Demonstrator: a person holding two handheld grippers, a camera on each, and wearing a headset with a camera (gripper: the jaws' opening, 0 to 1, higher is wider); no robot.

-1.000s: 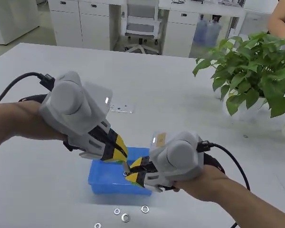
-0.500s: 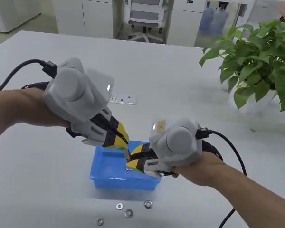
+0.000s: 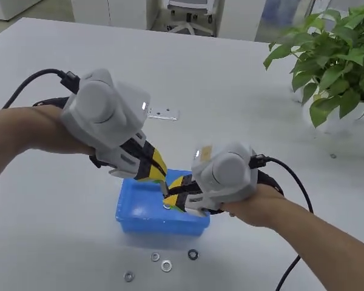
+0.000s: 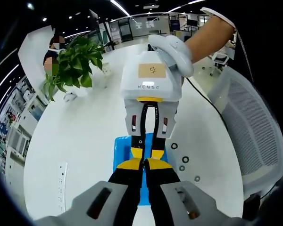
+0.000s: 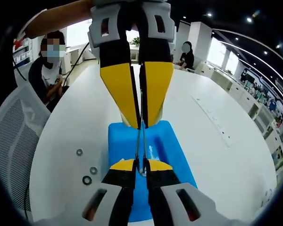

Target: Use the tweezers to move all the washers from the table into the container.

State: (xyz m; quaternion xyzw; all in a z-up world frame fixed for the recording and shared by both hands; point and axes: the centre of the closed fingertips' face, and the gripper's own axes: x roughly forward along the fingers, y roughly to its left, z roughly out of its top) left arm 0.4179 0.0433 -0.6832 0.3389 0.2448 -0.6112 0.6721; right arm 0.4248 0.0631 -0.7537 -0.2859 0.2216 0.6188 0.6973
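Observation:
A blue container (image 3: 136, 209) sits on the white table (image 3: 242, 91). Above it my left gripper (image 3: 162, 177) and right gripper (image 3: 171, 202) meet tip to tip. Both are shut on thin metal tweezers (image 5: 140, 141), which run from my left gripper (image 5: 141, 123) down into my right gripper (image 5: 141, 165). A small ring that looks like a washer (image 3: 167, 206) sits at the tweezers' tip over the container (image 5: 167, 141). Several washers (image 3: 166, 265) lie on the table just in front of the container; three washers (image 5: 87, 180) lie left of it in the right gripper view.
A potted green plant (image 3: 333, 66) stands at the table's far right. A flush socket plate (image 3: 164, 113) is set into the table behind the grippers. Cables (image 3: 288, 176) trail from both grippers. A mesh chair (image 4: 254, 136) stands beside the table, and people sit in the background.
The head camera has tilted, so the whole picture has shifted. Both grippers stay over the blue container with the tweezers between them. The washers on the table have not moved.

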